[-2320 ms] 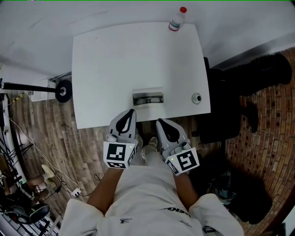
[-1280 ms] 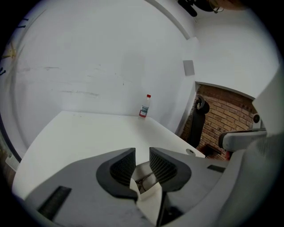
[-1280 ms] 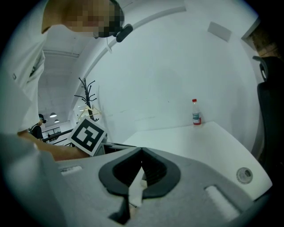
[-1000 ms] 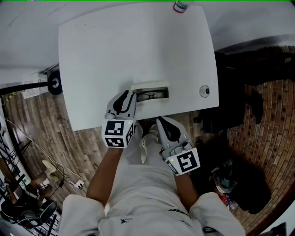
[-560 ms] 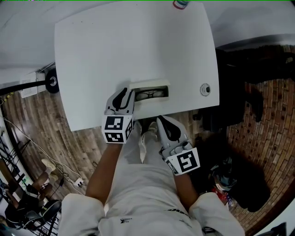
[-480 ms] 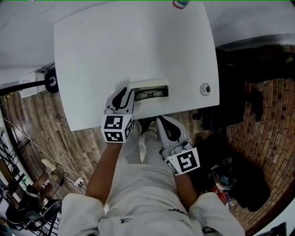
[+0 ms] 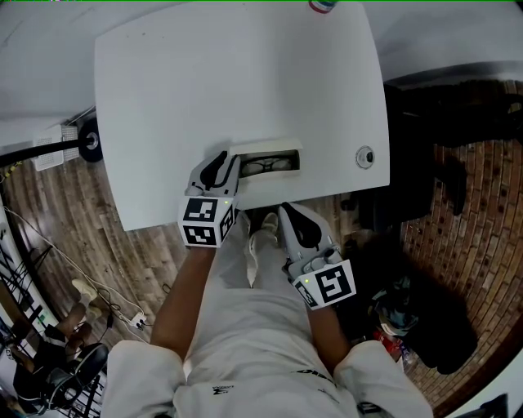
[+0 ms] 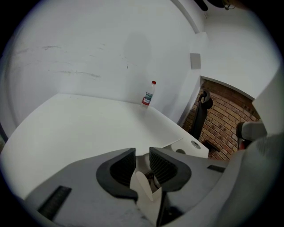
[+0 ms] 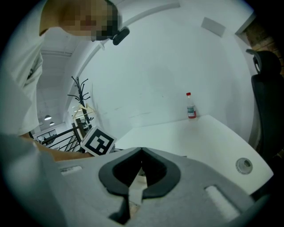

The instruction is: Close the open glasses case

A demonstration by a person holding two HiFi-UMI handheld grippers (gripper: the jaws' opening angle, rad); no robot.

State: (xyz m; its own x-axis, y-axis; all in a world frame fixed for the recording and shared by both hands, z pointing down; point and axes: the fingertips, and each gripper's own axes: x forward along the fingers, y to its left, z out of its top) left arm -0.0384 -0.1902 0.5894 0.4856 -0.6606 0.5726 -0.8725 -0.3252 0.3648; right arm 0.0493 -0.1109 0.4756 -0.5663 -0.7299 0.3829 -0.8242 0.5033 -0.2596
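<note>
The open cream glasses case [image 7: 266, 164] lies near the front edge of the white table [image 7: 204, 82], lid raised at its far side and dark glasses inside. My left gripper [image 7: 228, 161] is at the case's left end. In the left gripper view its jaws [image 8: 142, 162] stand a little apart, open, with the cream corner of the case [image 8: 146, 193] in the gap. My right gripper [image 7: 288, 211] hangs below the table's front edge over the person's lap, shut and holding nothing; in the right gripper view its fingertips meet [image 9: 141, 153].
A small bottle with a red cap [image 7: 324, 5] [image 8: 149, 93] [image 9: 191, 106] stands at the table's far edge. A round grommet [image 7: 364, 156] [image 9: 243, 165] sits near the right front corner. A black chair [image 7: 425, 163] stands to the right of the table, on brick floor.
My left gripper has moved forward over the table edge to the case's left end. The right gripper has stayed over the lap.
</note>
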